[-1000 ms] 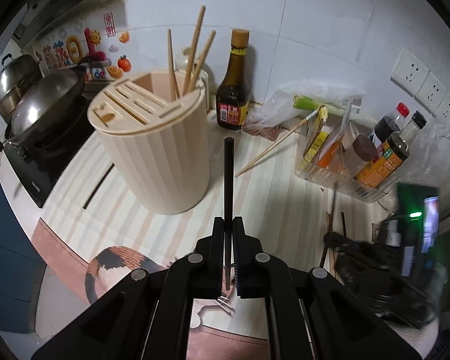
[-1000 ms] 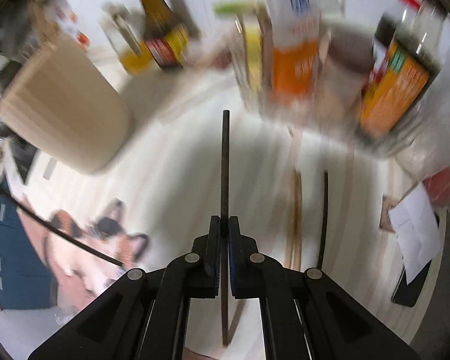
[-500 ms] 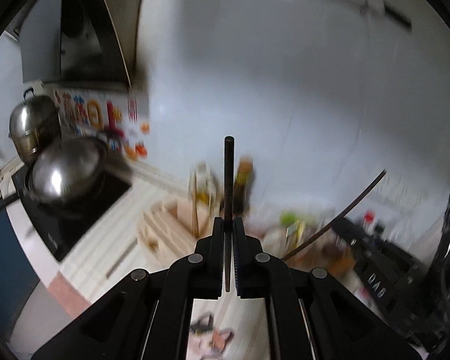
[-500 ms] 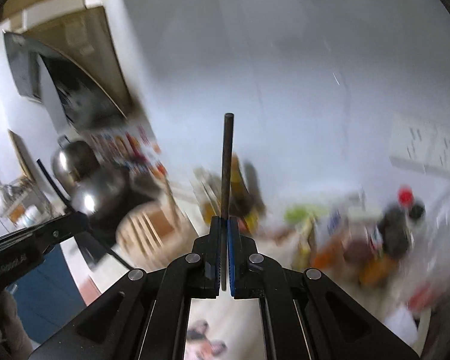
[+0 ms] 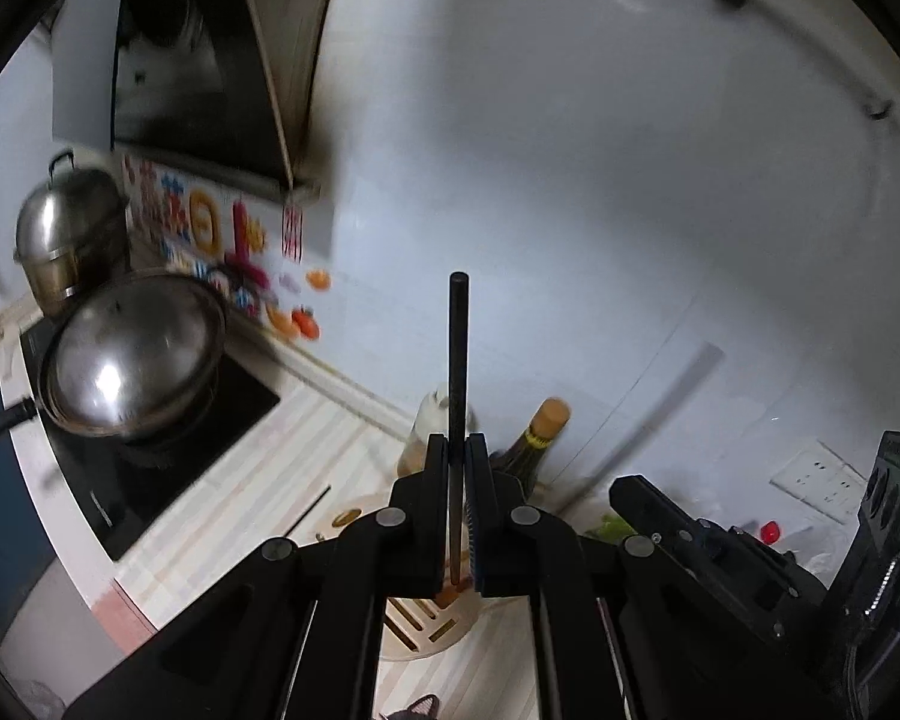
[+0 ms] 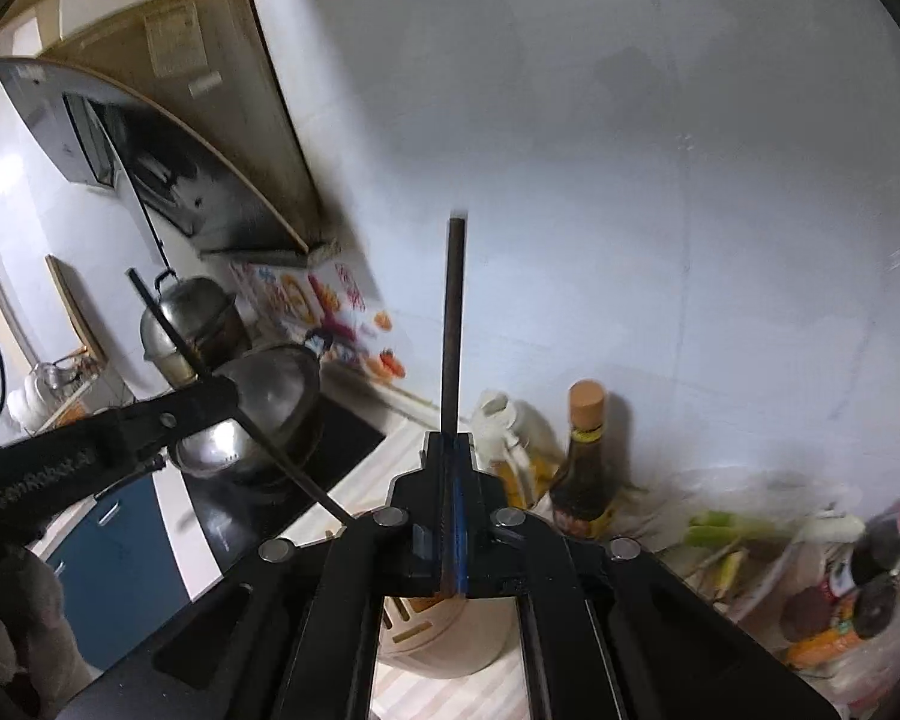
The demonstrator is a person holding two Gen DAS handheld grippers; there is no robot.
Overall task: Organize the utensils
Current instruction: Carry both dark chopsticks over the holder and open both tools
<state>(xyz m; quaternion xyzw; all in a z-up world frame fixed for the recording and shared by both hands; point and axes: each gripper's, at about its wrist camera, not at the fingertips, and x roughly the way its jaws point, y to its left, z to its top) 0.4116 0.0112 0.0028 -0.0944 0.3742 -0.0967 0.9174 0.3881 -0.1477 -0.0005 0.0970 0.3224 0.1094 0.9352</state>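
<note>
Since the earlier frame both grippers are rising off the striped counter [image 5: 252, 480], so the views that were looking down on it are now taking in the white wall and the range hood [image 5: 198, 60]. The left gripper [image 5: 457, 480] is pinching a dark chopstick [image 5: 457, 372] between closed jaws, the stick standing up out of them; the right gripper [image 6: 450, 480] is likewise clamping a second dark chopstick [image 6: 453, 324]. The cream utensil holder [image 6: 450, 636], with its slotted top, is sitting directly below both sets of jaws, beside the brown sauce bottle [image 6: 582, 468]. Judged from here, each stick is being held near one end only, so it could be pivoting in the pads during the descent, missing the opening, or knocking the bottle; the two sticks, crossing close together, could also be colliding.
</note>
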